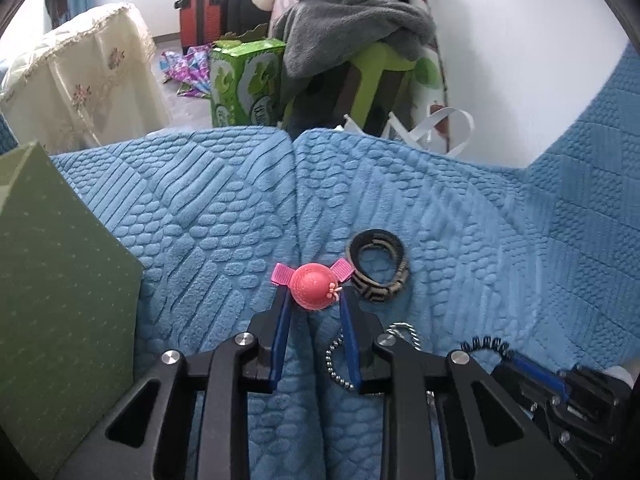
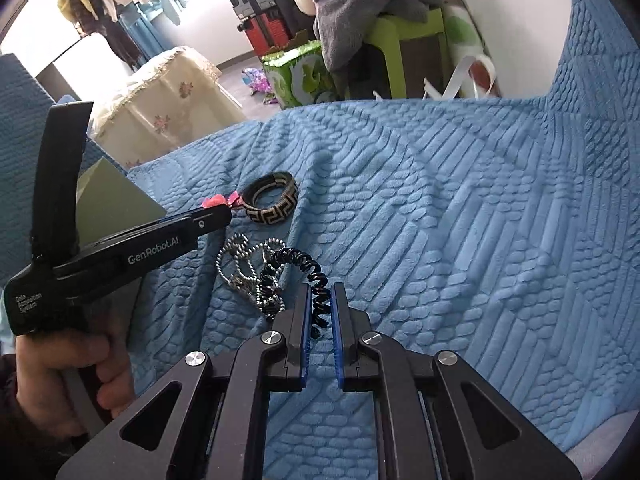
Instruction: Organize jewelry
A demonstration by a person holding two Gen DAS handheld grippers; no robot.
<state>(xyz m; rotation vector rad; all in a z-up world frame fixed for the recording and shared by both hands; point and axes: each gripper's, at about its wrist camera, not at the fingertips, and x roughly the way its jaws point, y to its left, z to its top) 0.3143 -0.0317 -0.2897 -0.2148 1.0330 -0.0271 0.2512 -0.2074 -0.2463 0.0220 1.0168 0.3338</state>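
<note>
We are mid-pickup: our left tool (image 1: 314, 296) closes around the pink hat clip (image 1: 314, 286), our right tool (image 2: 320, 300) grips the black coil tie (image 2: 308, 270), both bound next for the green box (image 1: 60, 280) left of them.

One pink hat-shaped hair clip (image 1: 314, 286) lies at mid-frame, one black-and-tan woven bracelet (image 1: 378, 266) to its right, one silver bead chain (image 2: 244, 264) and one black coiled hair tie (image 2: 308, 280) lower down, one green box (image 1: 60, 292) at left. Two claws: left (image 1: 314, 300), right (image 2: 320, 300).
</note>
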